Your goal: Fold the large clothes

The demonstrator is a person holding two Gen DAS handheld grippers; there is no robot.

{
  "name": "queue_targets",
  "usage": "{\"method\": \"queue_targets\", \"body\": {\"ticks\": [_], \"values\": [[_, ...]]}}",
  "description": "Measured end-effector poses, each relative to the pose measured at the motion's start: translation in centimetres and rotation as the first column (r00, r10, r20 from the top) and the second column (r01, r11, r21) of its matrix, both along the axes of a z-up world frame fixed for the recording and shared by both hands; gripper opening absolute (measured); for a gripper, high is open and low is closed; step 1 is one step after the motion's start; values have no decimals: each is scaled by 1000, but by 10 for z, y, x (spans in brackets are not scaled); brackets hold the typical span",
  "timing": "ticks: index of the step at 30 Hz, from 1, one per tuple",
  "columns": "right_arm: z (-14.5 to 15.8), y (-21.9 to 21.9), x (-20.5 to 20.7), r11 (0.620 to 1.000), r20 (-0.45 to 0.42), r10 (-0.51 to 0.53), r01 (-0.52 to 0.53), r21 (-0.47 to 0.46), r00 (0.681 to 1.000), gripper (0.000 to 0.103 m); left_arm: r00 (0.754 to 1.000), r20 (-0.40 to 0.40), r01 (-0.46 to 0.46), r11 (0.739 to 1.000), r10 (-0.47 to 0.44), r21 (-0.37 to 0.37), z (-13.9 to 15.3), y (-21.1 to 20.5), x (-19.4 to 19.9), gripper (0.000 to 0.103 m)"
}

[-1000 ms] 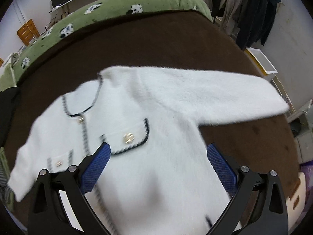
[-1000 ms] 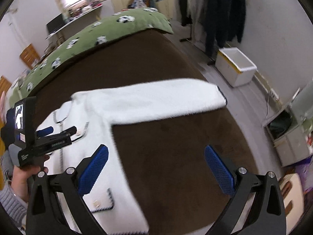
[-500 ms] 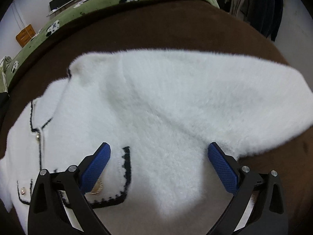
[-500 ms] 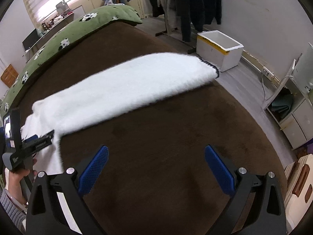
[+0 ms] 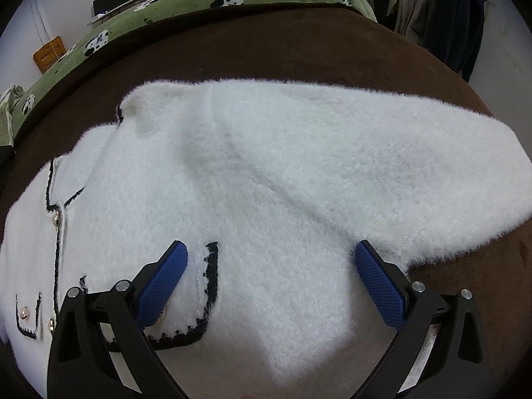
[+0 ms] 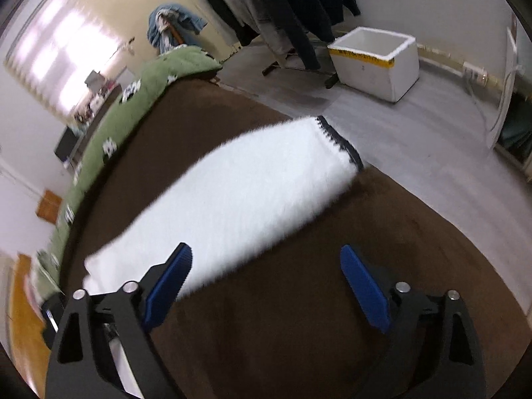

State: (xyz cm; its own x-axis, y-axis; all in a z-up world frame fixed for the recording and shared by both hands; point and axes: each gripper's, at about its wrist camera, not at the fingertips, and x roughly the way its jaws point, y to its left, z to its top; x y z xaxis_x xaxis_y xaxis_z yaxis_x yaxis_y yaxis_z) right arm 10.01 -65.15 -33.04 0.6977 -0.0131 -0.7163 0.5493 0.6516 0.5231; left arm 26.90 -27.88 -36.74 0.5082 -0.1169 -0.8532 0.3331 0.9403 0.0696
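- I see the room (image 6: 415,106) first: pale walls, a grey floor, and a bright blurred window at the far left of the right wrist view.
- I note the bed surface, a brown blanket (image 5: 266,46), which carries the garment; its right edge borders the grey floor.
- I see a green cow-print quilt (image 5: 206,3) along the far edge of the brown blanket.
- I locate the white fluffy cardigan (image 5: 266,199) flat on the blanket, front up, with black trim and gold buttons. Its sleeve (image 6: 252,193) extends toward the right edge of the bed, the black-trimmed cuff close to that edge.
- I see dark clothes (image 6: 282,6) hanging on a rack beyond the far right corner of the bed.
- I see a white foam box (image 6: 375,63) on the floor near the rack.
- My left gripper (image 5: 271,276) stands with jaws wide apart over the cardigan body beside the chest pocket; whether the pads touch the fabric I cannot tell.
- My right gripper (image 6: 266,279) has jaws narrowing from wide; nothing is clamped, and the sleeve's lower edge lies at its left finger.
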Motion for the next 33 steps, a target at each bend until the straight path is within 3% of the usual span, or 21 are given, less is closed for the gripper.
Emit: {"method": "queue_targets", "body": {"ticks": [7,9,11,12,16,20,24,29,33], "values": [[-16,-30,26,992,39,-84,80,95,996,84,1000,11,-7,1000,7,-2,1,0,1,98],[-13,-30,29,994,17,-96,94,61,995,69,1000,12,-11,1000,11,-1,2,0,1,98],[-8,-27,30,995,-20,-101,101,-2,995,38,1000,15,-17,1000,17,0,2,0,0,98],[-6,-25,30,994,-45,-104,102,-37,994,30,1000,17,-19,1000,19,0,2,0,0,98],[10,-16,24,988,-38,-89,83,-128,995,18,999,20,-30,1000,30,1,2,1,1,98],[28,-6,31,977,-23,-45,39,-210,999,14,999,18,-31,1000,31,0,2,2,1,98],[48,2,40,974,-11,-13,10,-228,1000,13,999,33,-34,999,34,5,3,1,-1,98],[108,42,54,951,65,96,-72,-301,993,13,998,22,-55,998,55,4,17,7,-2,97],[158,108,76,900,111,268,-208,-382,957,13,997,56,-58,998,59,-11,44,30,-15,97]]}}
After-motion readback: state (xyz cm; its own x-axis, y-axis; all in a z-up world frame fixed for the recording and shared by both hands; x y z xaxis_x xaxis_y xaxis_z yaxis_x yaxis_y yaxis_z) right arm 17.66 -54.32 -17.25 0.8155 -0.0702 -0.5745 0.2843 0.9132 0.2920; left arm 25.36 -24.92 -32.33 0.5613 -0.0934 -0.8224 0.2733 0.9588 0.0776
